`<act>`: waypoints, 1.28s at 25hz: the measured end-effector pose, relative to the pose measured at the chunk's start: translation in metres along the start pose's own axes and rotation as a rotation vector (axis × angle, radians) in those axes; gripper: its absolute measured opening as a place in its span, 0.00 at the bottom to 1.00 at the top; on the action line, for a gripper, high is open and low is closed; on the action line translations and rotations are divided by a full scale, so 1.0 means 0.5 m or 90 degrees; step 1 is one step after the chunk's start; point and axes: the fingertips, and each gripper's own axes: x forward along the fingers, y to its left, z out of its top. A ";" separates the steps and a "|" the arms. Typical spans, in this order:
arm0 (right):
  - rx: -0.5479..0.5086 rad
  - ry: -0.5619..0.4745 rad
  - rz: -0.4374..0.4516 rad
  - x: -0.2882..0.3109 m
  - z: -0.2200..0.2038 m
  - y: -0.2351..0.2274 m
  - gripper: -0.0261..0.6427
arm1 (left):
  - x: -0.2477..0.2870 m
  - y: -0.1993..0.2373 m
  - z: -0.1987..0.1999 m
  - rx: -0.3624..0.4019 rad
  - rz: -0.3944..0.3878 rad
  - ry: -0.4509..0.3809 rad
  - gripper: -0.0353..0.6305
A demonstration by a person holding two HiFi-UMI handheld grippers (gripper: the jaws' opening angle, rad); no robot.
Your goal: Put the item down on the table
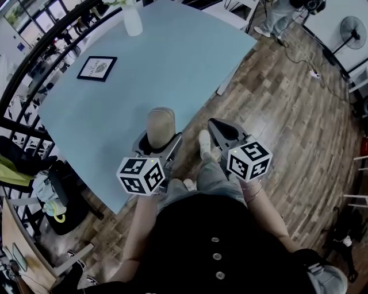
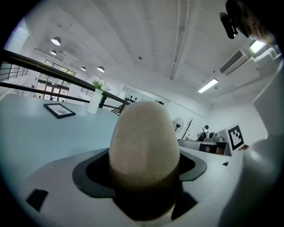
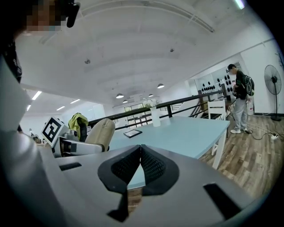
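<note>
A beige, egg-shaped item [image 1: 160,125] stands upright between the jaws of my left gripper [image 1: 158,143], which is shut on it. It fills the middle of the left gripper view as a rough tan dome [image 2: 144,146]. It is held over the near edge of the light blue table [image 1: 172,63]; whether its base touches the top is hidden. My right gripper [image 1: 223,131] hangs beside the table over the wooden floor, its jaws shut [image 3: 140,166] with nothing between them. The right gripper view also shows the item [image 3: 101,133] to its left.
A framed picture [image 1: 97,68] lies on the table's far left and a white vase [image 1: 133,20] stands at its far edge. A dark railing [image 1: 34,51] runs behind. A bag on a chair [image 1: 49,195] sits at the left. A person [image 1: 279,17] and a fan [image 1: 352,28] stand far right.
</note>
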 end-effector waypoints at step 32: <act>-0.018 0.068 0.270 0.424 0.171 -0.315 0.05 | 0.390 0.190 0.210 -0.057 0.237 -0.075 0.67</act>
